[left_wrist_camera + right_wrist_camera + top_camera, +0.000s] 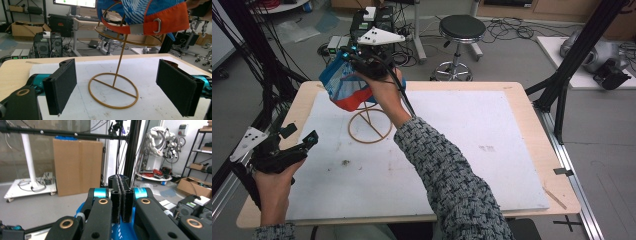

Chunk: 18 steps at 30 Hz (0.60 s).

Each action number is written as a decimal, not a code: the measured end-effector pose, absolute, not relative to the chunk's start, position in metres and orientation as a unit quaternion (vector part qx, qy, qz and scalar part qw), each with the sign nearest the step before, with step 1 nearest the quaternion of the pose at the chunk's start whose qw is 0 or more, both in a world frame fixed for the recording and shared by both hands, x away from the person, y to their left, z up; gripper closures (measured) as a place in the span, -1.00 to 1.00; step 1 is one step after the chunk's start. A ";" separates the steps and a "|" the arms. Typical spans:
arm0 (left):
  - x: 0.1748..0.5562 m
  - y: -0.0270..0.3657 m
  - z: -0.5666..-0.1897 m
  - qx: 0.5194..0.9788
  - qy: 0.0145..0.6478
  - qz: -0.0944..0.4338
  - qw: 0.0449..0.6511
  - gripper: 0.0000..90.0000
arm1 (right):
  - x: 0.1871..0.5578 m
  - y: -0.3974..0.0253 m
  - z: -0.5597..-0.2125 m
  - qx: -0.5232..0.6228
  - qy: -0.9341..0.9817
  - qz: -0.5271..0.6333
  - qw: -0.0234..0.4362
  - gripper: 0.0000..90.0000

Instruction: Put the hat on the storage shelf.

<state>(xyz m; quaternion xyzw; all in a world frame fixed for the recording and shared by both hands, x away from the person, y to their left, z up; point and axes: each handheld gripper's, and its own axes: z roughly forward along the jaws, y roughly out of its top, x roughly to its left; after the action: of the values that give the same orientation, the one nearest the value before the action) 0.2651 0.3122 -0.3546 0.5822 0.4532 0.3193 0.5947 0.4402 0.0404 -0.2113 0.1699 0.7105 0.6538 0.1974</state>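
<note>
A wide wooden surface (522,95), topped with a scuffed white mat (472,150), spreads below the high view, with a black stool (461,30) and computer gear on the floor beyond its far edge. On the mat at about ten o'clock from its centre stands a thin gold wire hat stand (370,122): a flat ring base with a crossbar, an upright stem and a wider ring on top, seen clearly in the left gripper view (113,91). Draped over that top ring is a blue-and-white striped cap with an orange band (346,90), its back strap and metal buckle facing the left gripper view (150,17). The person's right arm, in a grey woven sleeve (452,175), stretches toward eleven o'clock so the right gripper (367,64) can hold the cap from above; its fingers (117,200) are pressed together, apparently pinching blue fabric, likely to steer the cap onto or off the ring. The left gripper (287,142) waits at the surface's nine o'clock edge, well apart from the stand, its padded fingers (62,86) spread wide and holding nothing, aimed at the stand's base as if ready to steady it.
</note>
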 end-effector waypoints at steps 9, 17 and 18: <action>0.267 0.311 -0.356 0.584 0.453 0.317 0.595 -0.62 | 0.448 0.042 -0.216 0.185 0.710 0.658 0.170 0.99; 0.267 0.311 -0.356 0.582 0.453 0.317 0.596 -0.62 | 0.452 0.051 -0.225 0.192 0.743 0.615 0.182 0.98; 0.267 0.311 -0.356 0.584 0.452 0.317 0.595 -0.62 | 0.452 0.051 -0.225 0.192 0.743 0.615 0.182 0.98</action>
<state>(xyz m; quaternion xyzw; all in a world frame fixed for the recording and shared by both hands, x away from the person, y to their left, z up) 0.2666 0.3108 -0.3560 0.5838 0.4523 0.3167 0.5953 0.4516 0.0508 -0.2249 0.1919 0.7431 0.6148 0.1818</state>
